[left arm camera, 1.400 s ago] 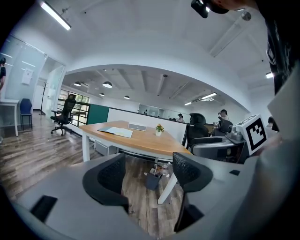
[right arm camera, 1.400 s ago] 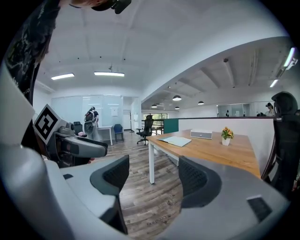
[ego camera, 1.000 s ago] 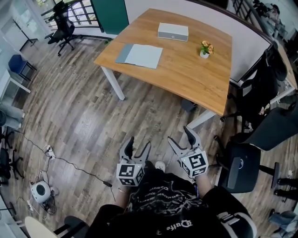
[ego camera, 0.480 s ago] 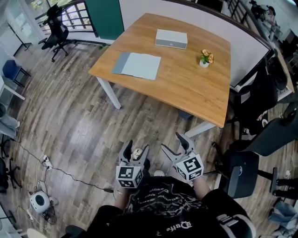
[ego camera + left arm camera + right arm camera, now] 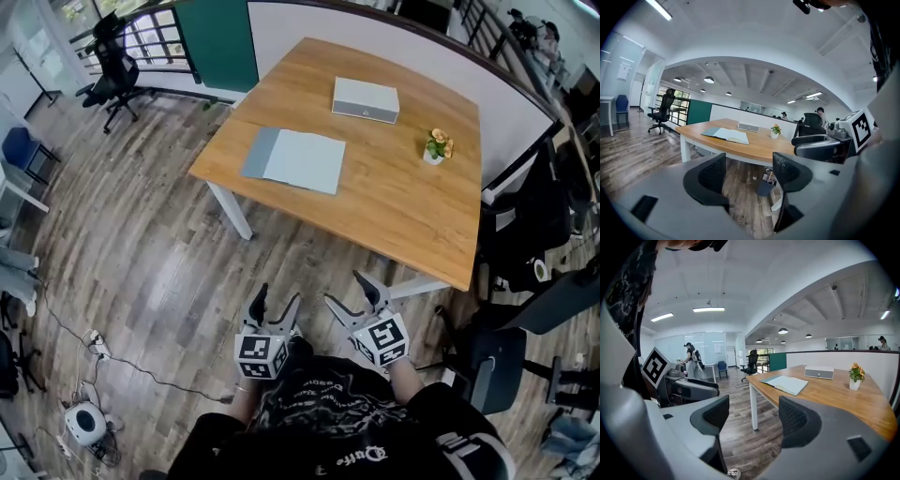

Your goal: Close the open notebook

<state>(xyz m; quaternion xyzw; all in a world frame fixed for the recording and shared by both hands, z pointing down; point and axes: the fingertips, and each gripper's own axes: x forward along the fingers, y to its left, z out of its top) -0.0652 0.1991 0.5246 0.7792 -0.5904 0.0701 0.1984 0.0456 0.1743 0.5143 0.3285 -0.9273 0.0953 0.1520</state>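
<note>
Left gripper (image 5: 275, 299) and right gripper (image 5: 347, 291) are hanging with jaws apart, empty. The notebook (image 5: 298, 160) lying on the table (image 5: 394, 202) is probably light and floppy, so its grey cover's free edge looks best to grip.

- The left hand-held gripper (image 5: 278, 299) was held low, close in front of the person's torso (image 5: 328, 417), its two jaws spread apart with nothing between them.
- The right hand-held gripper (image 5: 347, 291) sat just beside it at about the same height, its jaws likewise wide apart and empty.
- Both pointed forward, away from the body; the right one angled slightly toward the left one.
- The left marker cube (image 5: 262, 354) and the right marker cube (image 5: 385, 338) faced up toward the head camera.
- Only a short stretch of the left wrist (image 5: 244, 394) and the right wrist (image 5: 401, 373) showed behind the cubes.
</note>
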